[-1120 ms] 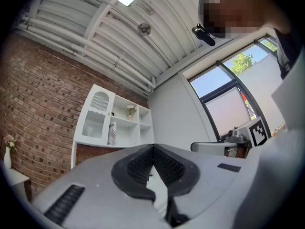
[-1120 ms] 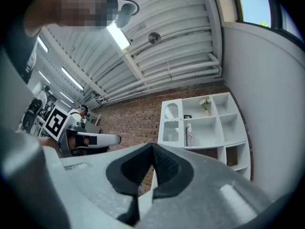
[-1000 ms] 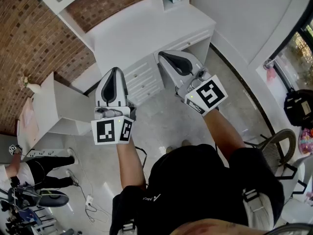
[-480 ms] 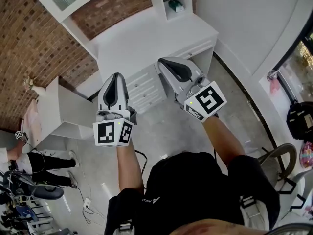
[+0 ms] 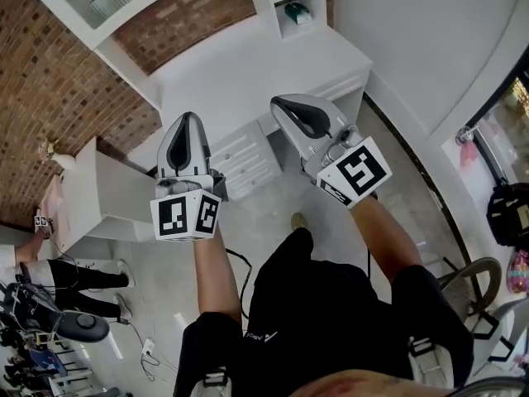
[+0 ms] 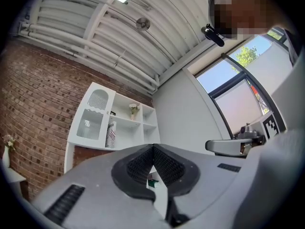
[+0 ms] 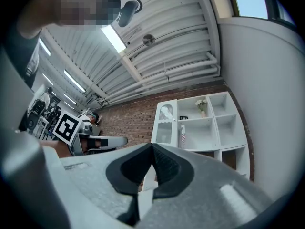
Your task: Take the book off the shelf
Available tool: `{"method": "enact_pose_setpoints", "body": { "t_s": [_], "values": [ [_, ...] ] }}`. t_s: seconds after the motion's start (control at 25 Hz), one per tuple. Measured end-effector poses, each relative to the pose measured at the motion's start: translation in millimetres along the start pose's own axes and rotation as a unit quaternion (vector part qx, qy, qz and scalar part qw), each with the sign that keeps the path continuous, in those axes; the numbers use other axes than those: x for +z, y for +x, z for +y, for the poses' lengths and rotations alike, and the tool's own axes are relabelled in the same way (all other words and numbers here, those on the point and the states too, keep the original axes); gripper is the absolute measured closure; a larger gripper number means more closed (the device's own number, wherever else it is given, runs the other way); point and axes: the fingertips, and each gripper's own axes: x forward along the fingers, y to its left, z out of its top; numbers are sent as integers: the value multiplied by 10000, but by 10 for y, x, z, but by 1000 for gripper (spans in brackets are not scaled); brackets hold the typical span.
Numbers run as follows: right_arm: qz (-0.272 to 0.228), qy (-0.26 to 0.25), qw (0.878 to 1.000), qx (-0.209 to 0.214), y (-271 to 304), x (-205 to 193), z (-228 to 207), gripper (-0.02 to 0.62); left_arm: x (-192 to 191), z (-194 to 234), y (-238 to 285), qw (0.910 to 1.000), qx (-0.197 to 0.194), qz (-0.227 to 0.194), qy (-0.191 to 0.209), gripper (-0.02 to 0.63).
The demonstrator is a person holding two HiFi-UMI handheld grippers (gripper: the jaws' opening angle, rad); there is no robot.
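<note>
The book (image 6: 110, 134) stands upright on the middle shelf of a white wall shelf unit (image 6: 97, 142), above a white desk (image 5: 248, 56). The right gripper view shows the same book (image 7: 182, 138) beside a glass-fronted door. Both grippers are held out over the desk's front edge, well short of the shelf. My left gripper (image 5: 188, 122) is shut with nothing in it, its black pads (image 6: 167, 165) meeting. My right gripper (image 5: 283, 102) is shut and empty too, and it points up at the shelf unit (image 7: 219, 128).
A small green thing (image 5: 296, 11) lies in a low cubby at the desk's back. A flower vase (image 6: 133, 109) stands on an upper shelf. Drawers (image 5: 248, 155) front the desk. A white side cabinet (image 5: 99, 197) and a person (image 5: 58, 275) are at the left, a chair (image 5: 475, 259) at the right.
The person holding the grippers has stepped towards the desk, one foot now forward. Both grippers have come closer to the desk's edge, and both stay shut.
</note>
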Motion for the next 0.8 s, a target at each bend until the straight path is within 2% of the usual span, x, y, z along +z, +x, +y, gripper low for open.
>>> {"method": "enact_pose_setpoints", "body": {
  "t_s": [0.2,0.4,0.52,0.8],
  "values": [
    [111,-16,9999,19,422,-267,-417,594,-148,308,556,9997,130,-219,-64,609],
    [198,-210,9995,123,1053,-505,-944,594,-328,788,1268,9977,540,-395,-117,607],
    [218,-300,9991,222,1502,-629,-1291,594,-405,1108,1772,9961,719,-490,-119,541],
    [173,-354,9985,377,2380,-941,-2042,594,-488,1832,2811,9913,1080,-730,150,485]
  ]
}}
